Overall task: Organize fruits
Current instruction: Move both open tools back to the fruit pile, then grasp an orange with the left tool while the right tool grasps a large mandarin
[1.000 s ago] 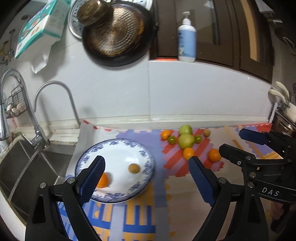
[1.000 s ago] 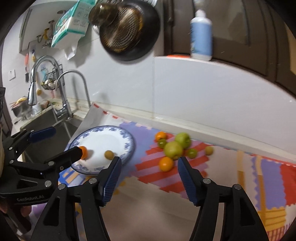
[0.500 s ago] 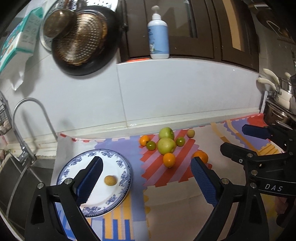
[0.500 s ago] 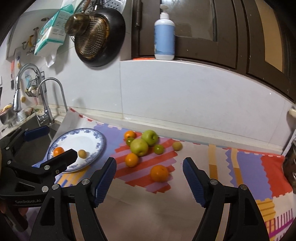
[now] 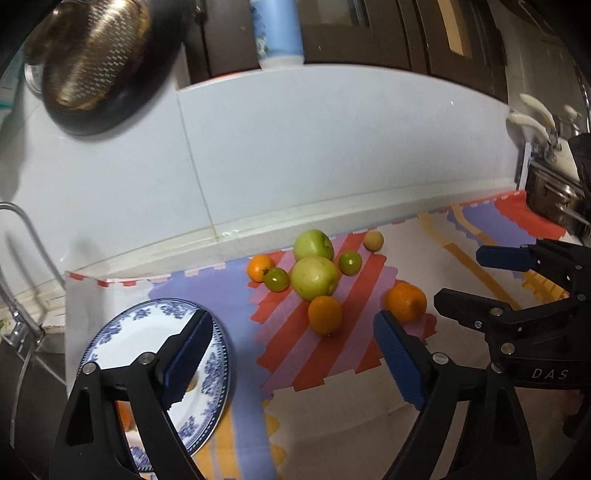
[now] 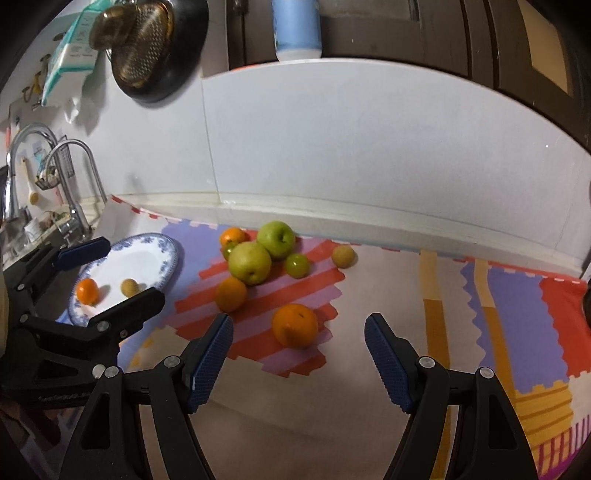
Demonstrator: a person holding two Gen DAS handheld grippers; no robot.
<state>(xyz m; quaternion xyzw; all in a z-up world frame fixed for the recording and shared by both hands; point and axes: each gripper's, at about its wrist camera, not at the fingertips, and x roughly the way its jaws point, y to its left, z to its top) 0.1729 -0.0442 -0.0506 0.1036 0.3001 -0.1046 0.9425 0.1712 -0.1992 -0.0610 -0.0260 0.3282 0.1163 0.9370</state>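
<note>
A cluster of fruit lies on the colourful mat: two green apples [image 6: 249,262], small green fruits [image 6: 296,264], several oranges and a tan fruit [image 6: 343,256]. A larger orange [image 6: 294,325] lies nearest, just ahead of my open, empty right gripper [image 6: 298,354]. A blue-and-white plate [image 6: 122,266] at the left holds a small orange [image 6: 87,291] and a tan fruit [image 6: 129,287]. My left gripper [image 5: 293,356] is open and empty, above the mat between the plate [image 5: 122,336] and the oranges [image 5: 325,314].
A sink with faucets [image 6: 70,177] is at the far left. A white tiled wall [image 6: 369,147] runs behind the mat. A dark pan [image 6: 155,48] hangs above, a soap bottle [image 6: 297,29] stands on the ledge. Metal pots [image 5: 554,199] stand at the far right.
Both grippers have moved forward and lower toward the fruit cluster; the fruit looks larger. The left gripper has shifted right, away from the plate. Both stay open.
</note>
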